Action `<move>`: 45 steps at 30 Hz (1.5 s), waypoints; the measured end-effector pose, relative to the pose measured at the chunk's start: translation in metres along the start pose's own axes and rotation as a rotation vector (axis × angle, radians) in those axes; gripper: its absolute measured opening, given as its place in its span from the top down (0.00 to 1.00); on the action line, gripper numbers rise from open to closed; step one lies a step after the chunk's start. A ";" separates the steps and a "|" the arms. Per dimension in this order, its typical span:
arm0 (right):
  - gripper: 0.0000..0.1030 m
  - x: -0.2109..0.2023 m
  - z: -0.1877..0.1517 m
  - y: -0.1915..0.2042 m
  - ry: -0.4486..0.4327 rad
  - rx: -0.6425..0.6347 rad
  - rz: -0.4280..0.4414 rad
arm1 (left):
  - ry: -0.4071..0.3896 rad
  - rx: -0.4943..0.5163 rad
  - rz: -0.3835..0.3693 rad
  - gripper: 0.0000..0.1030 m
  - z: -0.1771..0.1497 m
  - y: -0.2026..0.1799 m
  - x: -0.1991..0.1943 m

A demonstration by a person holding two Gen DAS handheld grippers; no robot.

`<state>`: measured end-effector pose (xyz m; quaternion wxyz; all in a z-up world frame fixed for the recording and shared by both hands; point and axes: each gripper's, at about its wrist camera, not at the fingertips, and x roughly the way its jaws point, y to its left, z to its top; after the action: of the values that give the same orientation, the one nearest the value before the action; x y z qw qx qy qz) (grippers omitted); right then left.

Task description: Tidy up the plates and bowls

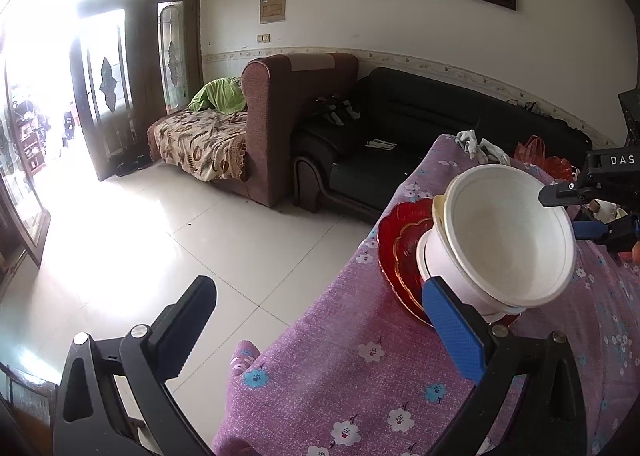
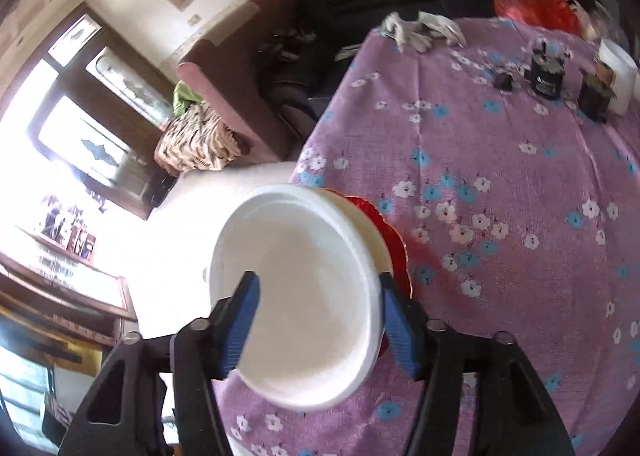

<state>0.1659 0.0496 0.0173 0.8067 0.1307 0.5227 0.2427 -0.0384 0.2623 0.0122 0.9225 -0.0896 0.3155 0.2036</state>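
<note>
A white bowl sits nested on a cream bowl, stacked on a red plate near the table's edge. The stack also shows in the right wrist view: white bowl, cream bowl, red plate. My left gripper is open, its blue right fingertip beside the stack's base. My right gripper is open, its fingers straddling the white bowl's near rim; it appears in the left wrist view at the bowl's right rim.
The table has a purple floral cloth. Dark jars, a white container, a rag and a red bag lie at its far side. Sofas and tiled floor lie to the left.
</note>
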 end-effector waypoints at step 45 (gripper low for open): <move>0.46 -0.078 -0.193 -0.010 -0.544 -0.360 -0.140 | -0.059 0.091 -0.038 0.00 -0.028 -0.077 -0.042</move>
<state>-0.0328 -0.0081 -0.0069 0.9416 0.0101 0.2445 0.2314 -0.0509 0.1715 0.0191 0.9382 -0.0473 0.2954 0.1739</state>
